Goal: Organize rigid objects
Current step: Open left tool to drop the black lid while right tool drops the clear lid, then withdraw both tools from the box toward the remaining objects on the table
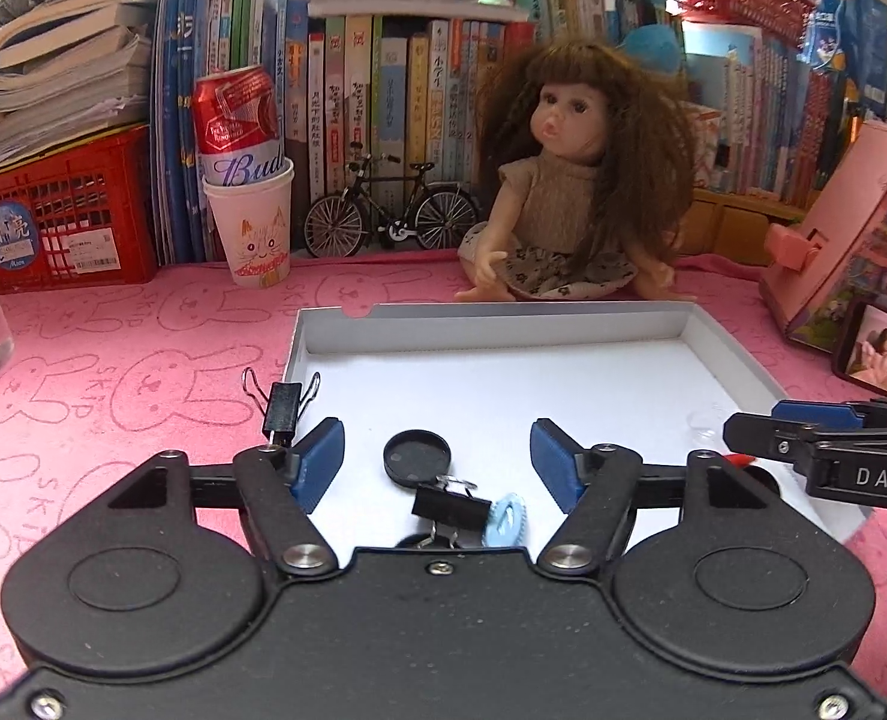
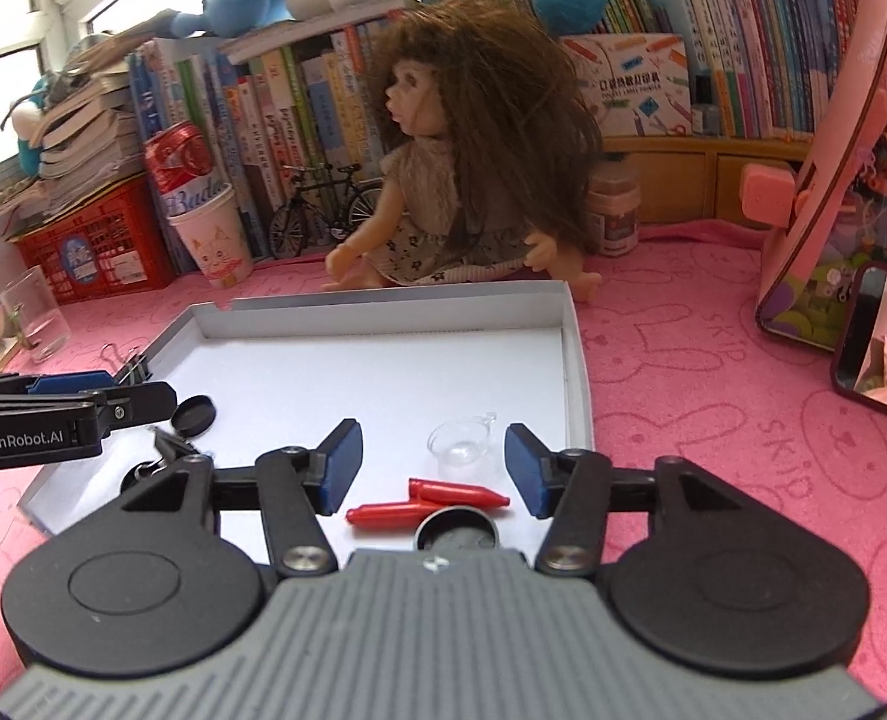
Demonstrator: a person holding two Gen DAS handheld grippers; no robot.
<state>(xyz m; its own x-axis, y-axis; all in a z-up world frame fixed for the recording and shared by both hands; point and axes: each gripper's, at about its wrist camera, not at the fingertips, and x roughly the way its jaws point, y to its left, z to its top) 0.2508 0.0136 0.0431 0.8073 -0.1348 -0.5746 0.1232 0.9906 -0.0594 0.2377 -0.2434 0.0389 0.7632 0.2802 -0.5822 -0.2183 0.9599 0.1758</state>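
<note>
A shallow white cardboard tray [image 1: 623, 324] lies on a pink tabletop [image 1: 113, 360] covered in a soft cloth printed with rabbit outlines. In the left wrist view the left tool [image 1: 437, 456] hangs over the tray's near end, its blue pads well apart with nothing between them. On the tray floor just beyond it sit a round black cap [image 1: 416, 457], a black binder clip [image 1: 450, 507] with wire handles at the cap's 5 o'clock, and a pale blue ridged ring [image 1: 506, 521] touching the clip at its 3 o'clock. A second clip [image 1: 281, 405] straddles the tray's left wall, at the cap's 10 o'clock.

In the right wrist view the right tool [image 2: 434, 465] is likewise wide open and holds nothing. Between and below its pads lie two glossy red bullet-shaped pieces [image 2: 437, 501], side by side, on the tray floor. A small clear plastic cup [image 2: 460, 444] with a tiny handle stands at their 12 o'clock, and a round metal-rimmed tin [image 2: 456, 531] sits at their 6 o'clock, partly hidden by the tool body.

Beyond the tray a doll [image 1: 569, 180] with frizzy brown hair sits on the cloth. At its 9 o'clock a red can [image 1: 239, 120] stands in a white paper cup [image 1: 254, 228], beside a small model bicycle [image 1: 392, 210].
</note>
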